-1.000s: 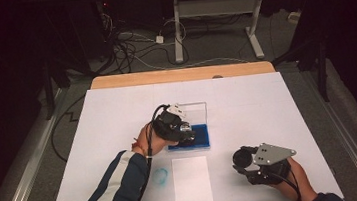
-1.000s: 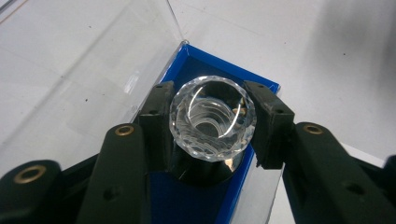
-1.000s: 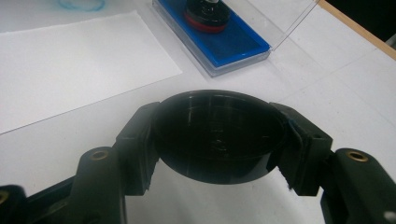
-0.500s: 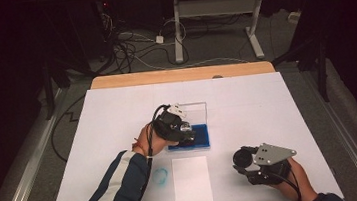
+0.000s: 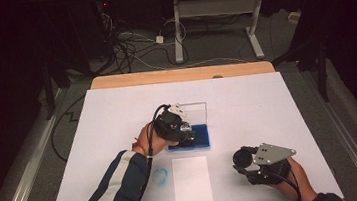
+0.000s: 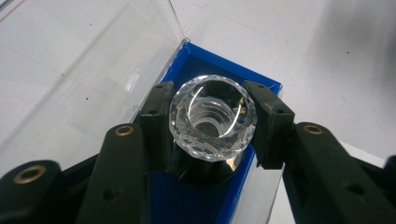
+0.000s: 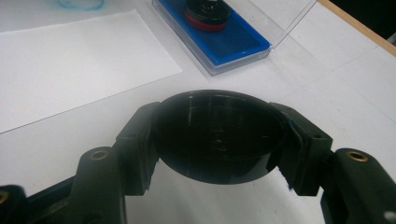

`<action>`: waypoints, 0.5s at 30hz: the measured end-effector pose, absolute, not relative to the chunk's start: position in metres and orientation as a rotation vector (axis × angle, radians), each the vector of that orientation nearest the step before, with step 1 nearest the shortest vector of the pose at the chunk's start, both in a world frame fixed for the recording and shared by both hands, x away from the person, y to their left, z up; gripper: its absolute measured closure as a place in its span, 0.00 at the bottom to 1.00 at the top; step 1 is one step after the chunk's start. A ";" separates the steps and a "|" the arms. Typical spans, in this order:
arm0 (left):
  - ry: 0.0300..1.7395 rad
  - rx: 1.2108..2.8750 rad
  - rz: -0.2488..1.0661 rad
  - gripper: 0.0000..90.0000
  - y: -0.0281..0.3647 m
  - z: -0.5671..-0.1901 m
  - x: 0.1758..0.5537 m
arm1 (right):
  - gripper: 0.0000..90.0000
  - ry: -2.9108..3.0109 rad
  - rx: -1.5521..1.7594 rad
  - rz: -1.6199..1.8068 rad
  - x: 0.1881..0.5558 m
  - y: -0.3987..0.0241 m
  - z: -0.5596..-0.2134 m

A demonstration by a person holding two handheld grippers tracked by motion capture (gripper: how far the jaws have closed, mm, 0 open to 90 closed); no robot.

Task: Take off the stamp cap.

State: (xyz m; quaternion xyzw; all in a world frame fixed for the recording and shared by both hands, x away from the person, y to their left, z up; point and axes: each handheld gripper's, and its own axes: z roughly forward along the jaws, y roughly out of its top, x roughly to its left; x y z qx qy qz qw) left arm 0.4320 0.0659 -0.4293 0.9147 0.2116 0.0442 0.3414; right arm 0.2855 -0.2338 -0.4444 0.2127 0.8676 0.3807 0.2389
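Observation:
My left gripper (image 5: 183, 130) is shut on a faceted clear crystal knob (image 6: 212, 119), the handle of a round stamp whose black base (image 6: 205, 169) rests on the blue ink pad (image 6: 205, 60). The pad (image 5: 199, 136) lies in a clear case with its lid (image 5: 198, 109) standing open behind it. From the right gripper view the stamp's red-and-black base (image 7: 208, 14) sits on the pad (image 7: 233, 42). My right gripper (image 5: 246, 162) is shut on a round black cap (image 7: 218, 133), held low over the table at the front right.
A white sheet of paper (image 5: 191, 182) lies near the front edge, between the two hands. A blue ring-shaped stamp print (image 5: 160, 176) marks the table cover left of it. The wooden table edge (image 5: 179, 75) runs along the far side.

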 end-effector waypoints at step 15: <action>0.539 2.431 0.169 0.60 0.061 -0.425 0.428 | 0.43 2.365 0.583 1.045 0.285 -0.235 -0.444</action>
